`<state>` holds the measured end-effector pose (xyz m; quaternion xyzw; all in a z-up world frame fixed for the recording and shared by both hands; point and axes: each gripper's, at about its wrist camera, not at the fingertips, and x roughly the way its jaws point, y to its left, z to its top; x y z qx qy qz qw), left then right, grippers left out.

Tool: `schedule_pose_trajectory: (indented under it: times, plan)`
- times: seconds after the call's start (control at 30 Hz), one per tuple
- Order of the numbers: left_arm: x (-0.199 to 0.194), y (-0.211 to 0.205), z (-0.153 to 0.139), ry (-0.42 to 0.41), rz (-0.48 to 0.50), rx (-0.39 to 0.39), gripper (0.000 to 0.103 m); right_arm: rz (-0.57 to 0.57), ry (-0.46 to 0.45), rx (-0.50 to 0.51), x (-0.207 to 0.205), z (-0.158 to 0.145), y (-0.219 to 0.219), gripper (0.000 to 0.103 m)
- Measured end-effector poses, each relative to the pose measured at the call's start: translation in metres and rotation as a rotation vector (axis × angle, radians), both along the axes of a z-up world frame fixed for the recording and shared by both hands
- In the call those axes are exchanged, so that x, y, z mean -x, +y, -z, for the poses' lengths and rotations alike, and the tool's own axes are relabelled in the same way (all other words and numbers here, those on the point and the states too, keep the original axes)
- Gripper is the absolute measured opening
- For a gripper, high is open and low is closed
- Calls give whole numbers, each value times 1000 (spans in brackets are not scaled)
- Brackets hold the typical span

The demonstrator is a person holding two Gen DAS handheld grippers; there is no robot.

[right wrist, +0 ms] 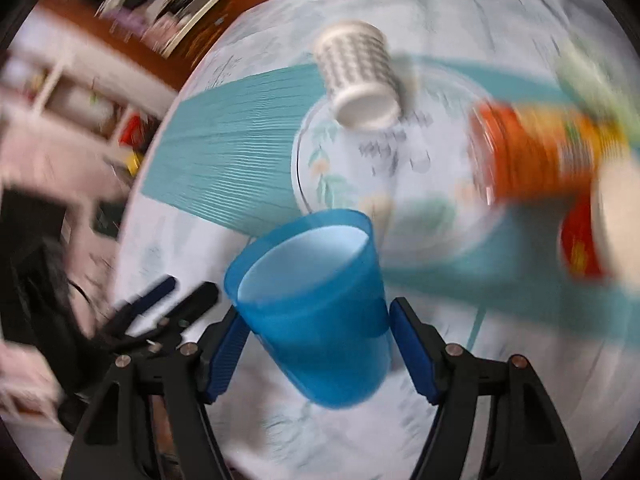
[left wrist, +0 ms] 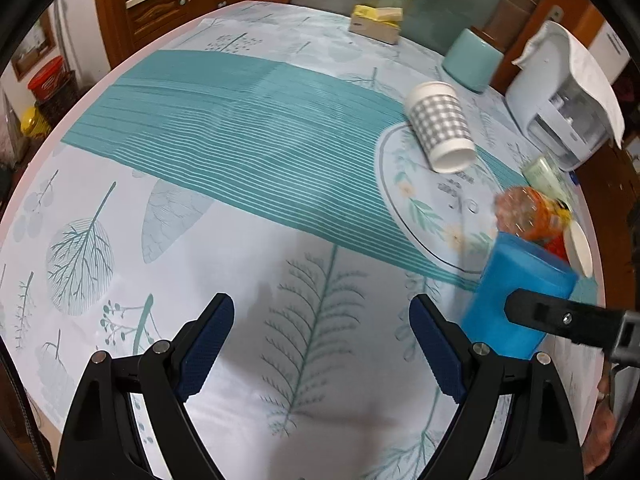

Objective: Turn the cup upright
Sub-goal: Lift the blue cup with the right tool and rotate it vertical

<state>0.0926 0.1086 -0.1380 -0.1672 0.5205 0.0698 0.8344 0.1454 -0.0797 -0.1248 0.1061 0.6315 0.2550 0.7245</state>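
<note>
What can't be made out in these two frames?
- Right wrist view: motion blur smears the orange jar label, unreadable.
- Left wrist view: the right gripper's finger covers part of the blue cup, hiding its contact.
- Both views: whether the blue cup touches the table.

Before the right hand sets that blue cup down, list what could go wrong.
The blue cup sits tilted between the right gripper fingers, and whether both grip it is unclear, so it could slip. The toppled orange jar and the checked cup lie close ahead; a wide swing might knock them.
</note>
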Motion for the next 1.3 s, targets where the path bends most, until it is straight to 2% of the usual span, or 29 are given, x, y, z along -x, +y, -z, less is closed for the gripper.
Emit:
schedule_pose_trajectory:
  times: [0.17, 0.27, 0.43, 0.87, 1.0, 1.07, 1.3]
  plan:
    - [11, -15, -7, 4, 46, -8, 88, 174, 112, -103, 13, 9, -28, 70]
    - [12, -25, -9, 11, 79, -19, 88, 207, 110, -116, 7, 12, -28, 70]
    - [11, -39, -11, 11, 123, -33, 88, 243, 66, -49, -10, 22, -25, 70]
    - [4, -60, -20, -6, 193, -48, 88, 217, -18, -14, -11, 14, -25, 70]
    - [6, -61, -20, 2, 198, -42, 88, 214, -1, -5, -12, 28, -19, 70]
    - [7, -61, -20, 4, 200, -42, 88, 217, -2, -12, -11, 33, -21, 66]
    - [15, -55, -27, -11, 198, -51, 88, 223, -2, -48, 5, 24, -33, 65]
